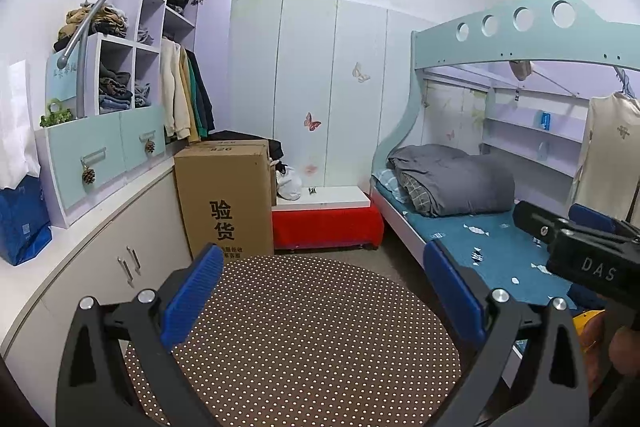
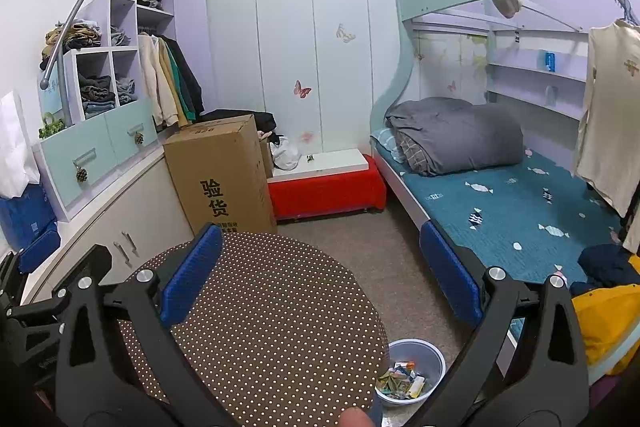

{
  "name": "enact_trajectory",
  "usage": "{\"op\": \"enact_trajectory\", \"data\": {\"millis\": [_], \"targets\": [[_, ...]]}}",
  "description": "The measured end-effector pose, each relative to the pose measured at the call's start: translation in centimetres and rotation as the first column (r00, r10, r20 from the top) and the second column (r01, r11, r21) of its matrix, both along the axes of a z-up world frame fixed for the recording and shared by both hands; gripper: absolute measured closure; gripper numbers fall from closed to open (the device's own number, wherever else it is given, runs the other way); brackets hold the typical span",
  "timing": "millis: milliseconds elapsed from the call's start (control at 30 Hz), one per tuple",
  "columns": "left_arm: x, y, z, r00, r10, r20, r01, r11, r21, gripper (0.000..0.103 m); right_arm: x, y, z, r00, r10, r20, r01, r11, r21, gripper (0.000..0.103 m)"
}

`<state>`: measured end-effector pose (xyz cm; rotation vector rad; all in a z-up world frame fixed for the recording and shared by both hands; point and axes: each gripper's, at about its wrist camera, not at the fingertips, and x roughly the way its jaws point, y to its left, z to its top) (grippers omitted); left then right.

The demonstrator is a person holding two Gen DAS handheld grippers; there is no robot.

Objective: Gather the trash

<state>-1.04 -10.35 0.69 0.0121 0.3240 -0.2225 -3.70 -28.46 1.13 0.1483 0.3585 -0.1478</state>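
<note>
We see the trash, a pile of small colored scraps, inside a gray bin. The bin stands on the floor just beside our round dotted table, between the table and the bed. Our left gripper hangs over the table with its blue fingers wide apart, holding nothing. Our right gripper is the same, spread wide and empty. A big box stands behind the table.

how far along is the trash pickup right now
Done: the bin beside the dotted round table already holds wrappers, and the tabletop shows no litter. In hand: nothing; the left gripper and right gripper are both open. Left: no loose trash visible.
</note>
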Motion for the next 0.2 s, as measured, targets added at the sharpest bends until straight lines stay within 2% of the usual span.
{"op": "enact_trajectory", "data": {"millis": [200], "targets": [[0.45,0.21,-0.13,1.000,0.011,-0.018,-0.011,1.000,-0.005,0.005,0.04,0.12,-0.04,1.000,0.000,0.002,0.000,1.000,-0.001,0.006]]}}
